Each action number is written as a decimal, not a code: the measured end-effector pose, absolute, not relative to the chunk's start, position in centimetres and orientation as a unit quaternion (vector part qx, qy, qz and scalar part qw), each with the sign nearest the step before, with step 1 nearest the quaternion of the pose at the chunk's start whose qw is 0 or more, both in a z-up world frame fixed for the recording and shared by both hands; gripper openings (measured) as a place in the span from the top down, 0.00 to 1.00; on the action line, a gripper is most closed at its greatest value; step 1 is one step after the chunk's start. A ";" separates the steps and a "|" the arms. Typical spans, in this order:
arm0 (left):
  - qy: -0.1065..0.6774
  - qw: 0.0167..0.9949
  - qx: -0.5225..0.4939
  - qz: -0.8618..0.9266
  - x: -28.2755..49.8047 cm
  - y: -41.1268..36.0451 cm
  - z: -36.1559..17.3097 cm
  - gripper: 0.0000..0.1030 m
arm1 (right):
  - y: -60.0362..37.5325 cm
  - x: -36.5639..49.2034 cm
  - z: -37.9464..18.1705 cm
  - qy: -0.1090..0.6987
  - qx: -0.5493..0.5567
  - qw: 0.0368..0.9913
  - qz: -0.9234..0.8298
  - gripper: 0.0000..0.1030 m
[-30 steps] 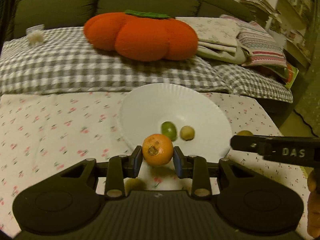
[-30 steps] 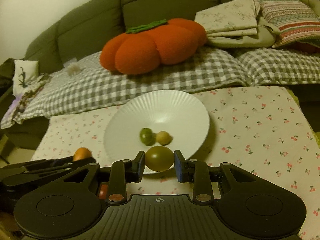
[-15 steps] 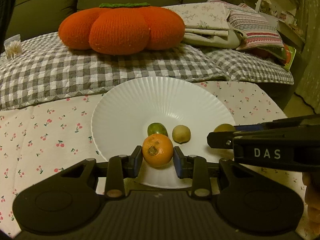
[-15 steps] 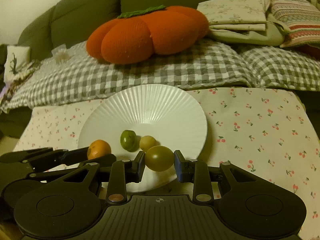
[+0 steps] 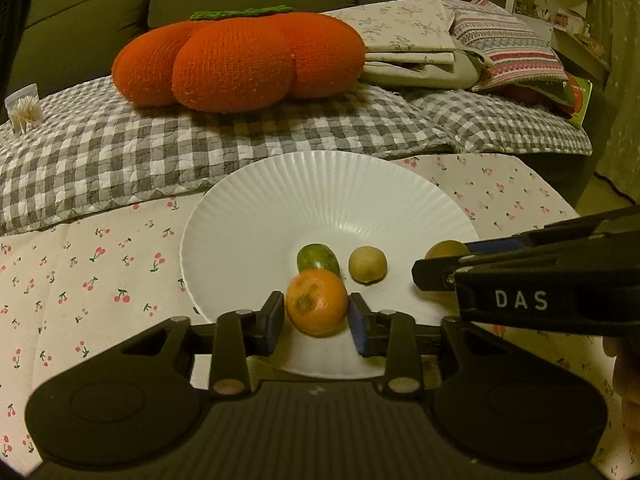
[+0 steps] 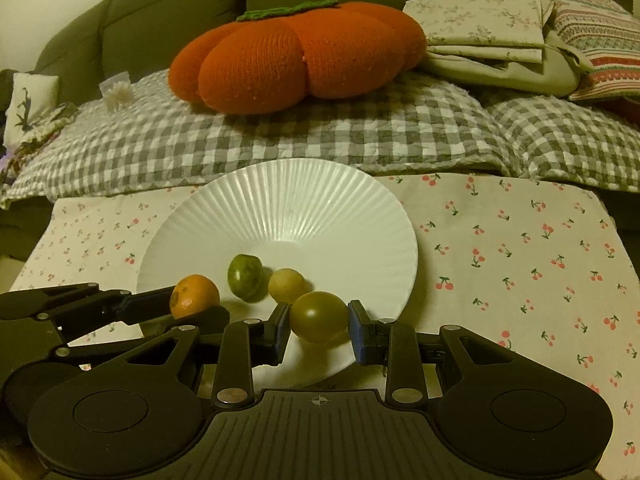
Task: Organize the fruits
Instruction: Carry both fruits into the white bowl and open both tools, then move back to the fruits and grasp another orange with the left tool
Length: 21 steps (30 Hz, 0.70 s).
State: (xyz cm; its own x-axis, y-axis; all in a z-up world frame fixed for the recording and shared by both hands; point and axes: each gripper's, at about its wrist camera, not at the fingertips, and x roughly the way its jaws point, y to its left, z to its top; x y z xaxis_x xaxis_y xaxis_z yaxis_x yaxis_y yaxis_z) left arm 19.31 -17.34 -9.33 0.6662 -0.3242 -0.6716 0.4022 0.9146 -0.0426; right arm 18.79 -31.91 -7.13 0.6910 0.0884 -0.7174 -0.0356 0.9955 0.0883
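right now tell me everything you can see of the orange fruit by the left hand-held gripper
The small round orange fruit has dull, slightly pitted skin with a brownish blemish on its near face. It sits over the near part of the white ribbed plate, between the blue pads of the left hand-held gripper, whose jaws have just been opening; small gaps show at both pads. A green fruit sits just behind it.
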 end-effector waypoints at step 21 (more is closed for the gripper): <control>0.347 0.924 0.015 -0.163 17.0 -13.1 -6.0 0.28 | -32.4 16.5 -3.7 0.361 0.080 0.929 0.007 0.49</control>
